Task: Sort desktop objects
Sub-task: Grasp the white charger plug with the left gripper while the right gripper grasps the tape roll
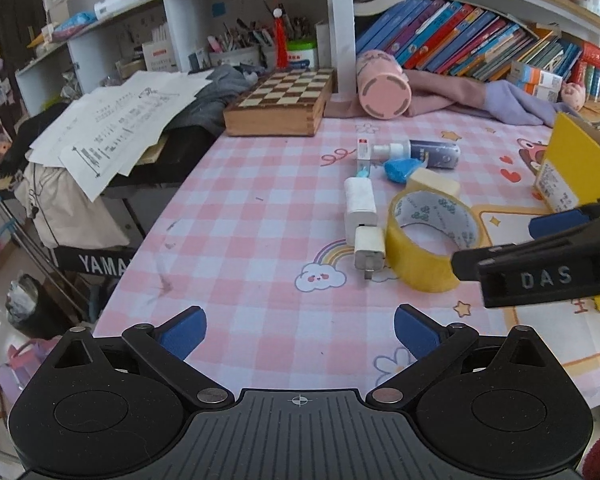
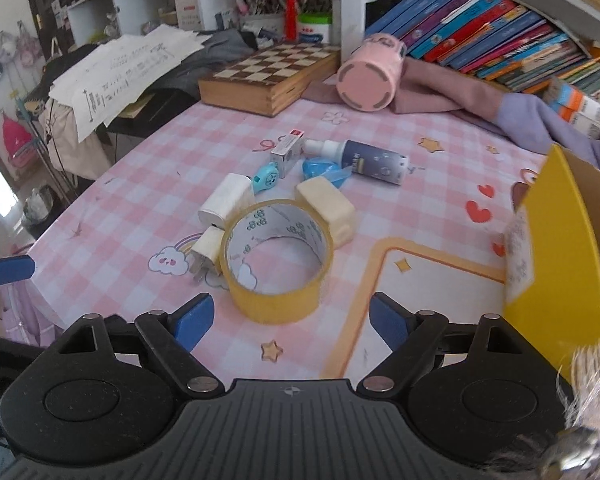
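Two grippers angle down over the pink checked counter (image 2: 148, 184); bookshelf (image 2: 500, 36) at twelve o'clock. Left gripper (image 1: 300, 330) and right gripper (image 2: 290, 318) fingers spread, empty.

home study desk, kid's room: pink checked tablecloth (image 1: 260, 208) with cartoons, children's books (image 1: 460, 40) on shelf, chessboard box (image 1: 280, 100), sheet music (image 1: 112, 128) over a keyboard
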A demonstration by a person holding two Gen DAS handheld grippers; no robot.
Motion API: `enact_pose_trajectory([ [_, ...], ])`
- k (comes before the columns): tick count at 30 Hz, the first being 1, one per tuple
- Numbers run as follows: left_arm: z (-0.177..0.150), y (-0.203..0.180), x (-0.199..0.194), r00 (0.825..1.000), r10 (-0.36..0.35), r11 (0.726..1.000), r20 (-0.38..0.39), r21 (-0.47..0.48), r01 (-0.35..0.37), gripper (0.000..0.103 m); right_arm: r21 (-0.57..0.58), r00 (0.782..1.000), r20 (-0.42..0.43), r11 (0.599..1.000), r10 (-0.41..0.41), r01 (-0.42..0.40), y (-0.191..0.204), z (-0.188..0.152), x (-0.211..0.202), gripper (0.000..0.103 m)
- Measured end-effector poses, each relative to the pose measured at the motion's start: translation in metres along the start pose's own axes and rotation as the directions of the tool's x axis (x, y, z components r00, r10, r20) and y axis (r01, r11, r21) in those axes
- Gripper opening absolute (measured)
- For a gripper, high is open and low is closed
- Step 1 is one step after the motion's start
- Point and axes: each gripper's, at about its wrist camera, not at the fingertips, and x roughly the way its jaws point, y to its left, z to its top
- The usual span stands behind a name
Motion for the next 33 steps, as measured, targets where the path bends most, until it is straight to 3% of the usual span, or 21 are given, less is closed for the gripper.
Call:
enact_pose_trajectory([
  [8,0.01,-0.005,0.02,0.999,-0.019,0.999,-0.038,0.042,0.02,0.098,-0.07,0.998,-0.053,0.997,0.019,-0.023,0.008,0.022,0.048,0.087],
  [14,0.019,-0.013,0.036,0.996,-0.059,0.995,-0.067,0.076,0.064,0.088,-0.062,0.996,-0.083,0.997,0.043,-0.048,-0.004,0.031,0.051,0.08],
  [24,0.04,-0.041,0.08,0.989,-0.129,0.984,-0.068,0.113,0.136,0.063,-0.005,0.997,-0.071,1.0,-0.026,0.026,-0.04,0.021,0.026,0.079],
  [29,0.041,-0.046,0.095,0.984,-0.151,0.984,-0.094,0.084,0.159,0.043,0.026,0.997,-0.055,0.998,-0.05,0.051,-0.053,0.018,0.018,0.079],
  [31,0.043,-0.044,0.095,0.984,-0.153,0.985,-0.094,0.069,0.16,0.023,0.037,0.997,-0.061,0.998,-0.049,0.051,-0.055,0.016,0.018,0.079],
  [33,0.044,-0.044,0.094,0.982,-0.155,0.985,-0.104,0.066,0.162,0.024,0.043,0.997,-0.063,0.998,-0.046,0.049,-0.056,0.014,0.016,0.079],
])
